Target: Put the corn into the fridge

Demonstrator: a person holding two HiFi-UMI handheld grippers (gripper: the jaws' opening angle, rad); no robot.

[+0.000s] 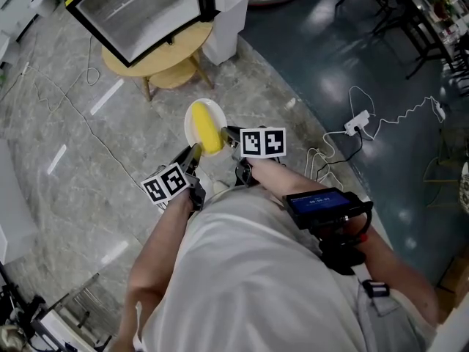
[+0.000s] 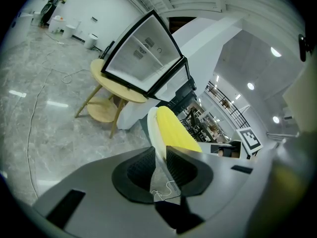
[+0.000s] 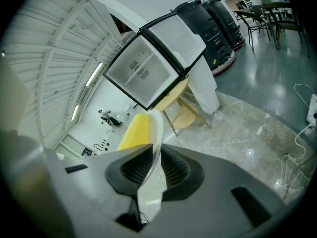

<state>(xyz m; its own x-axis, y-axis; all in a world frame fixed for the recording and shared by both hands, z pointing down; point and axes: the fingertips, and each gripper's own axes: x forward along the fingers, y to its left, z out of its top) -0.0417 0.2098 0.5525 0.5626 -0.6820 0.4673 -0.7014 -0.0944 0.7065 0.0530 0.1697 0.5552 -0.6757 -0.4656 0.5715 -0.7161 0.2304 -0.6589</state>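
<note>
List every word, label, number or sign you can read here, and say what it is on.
None can be read.
Fridge door: a printed mark, too blurred.
Screen by the person's right arm: blue readout, too small.
Marker cubes: black-and-white square patterns, no words.

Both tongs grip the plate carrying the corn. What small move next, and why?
Likely ease the plate forward, kept level, toward the fridge: the left tongs and right tongs clamp opposite rims, the corn lies on top, and the fridge stands ahead on its round table.
</note>
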